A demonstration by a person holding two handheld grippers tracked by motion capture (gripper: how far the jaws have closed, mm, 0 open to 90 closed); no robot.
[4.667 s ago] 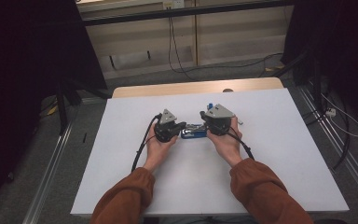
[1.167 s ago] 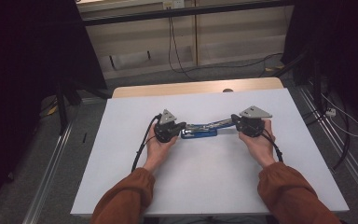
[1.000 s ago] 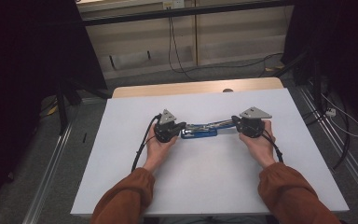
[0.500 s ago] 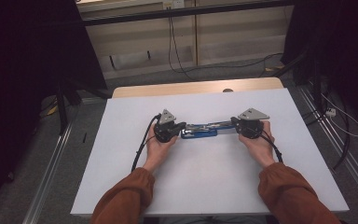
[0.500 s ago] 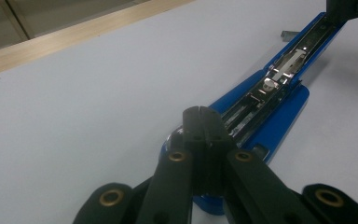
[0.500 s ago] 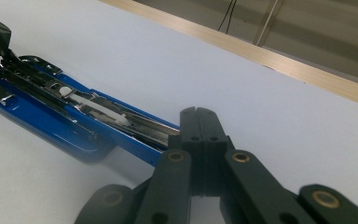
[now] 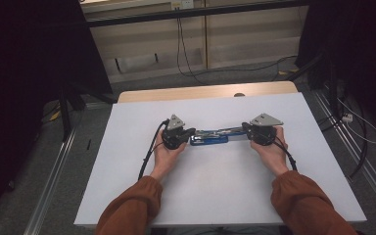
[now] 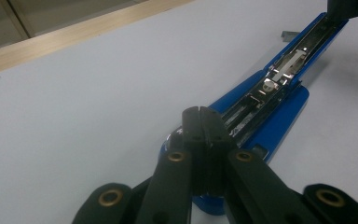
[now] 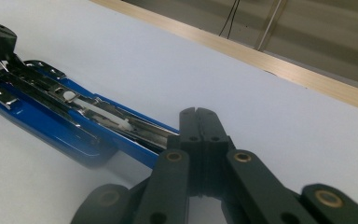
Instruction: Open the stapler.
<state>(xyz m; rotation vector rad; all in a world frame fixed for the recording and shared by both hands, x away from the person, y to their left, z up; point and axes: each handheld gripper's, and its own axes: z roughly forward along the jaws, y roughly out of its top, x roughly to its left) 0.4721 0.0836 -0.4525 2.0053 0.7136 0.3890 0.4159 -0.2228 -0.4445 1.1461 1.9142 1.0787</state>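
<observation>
Lying on the white table (image 7: 127,161) between the two hands, a blue stapler (image 7: 209,139) is swung wide open, its metal staple channel (image 8: 279,74) bared. The left gripper (image 7: 188,133) has its jaws pressed together over the stapler's hinge end, though what they pinch is hidden. The right gripper (image 7: 247,130) has its jaws together at the raised arm's tip (image 9: 161,135); I cannot tell if they clamp it

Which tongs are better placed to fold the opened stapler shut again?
Right, probably. The right tongs grip the free end of the swung-out top arm of the blue stapler; the left tongs pin its base at the hinge end.
</observation>
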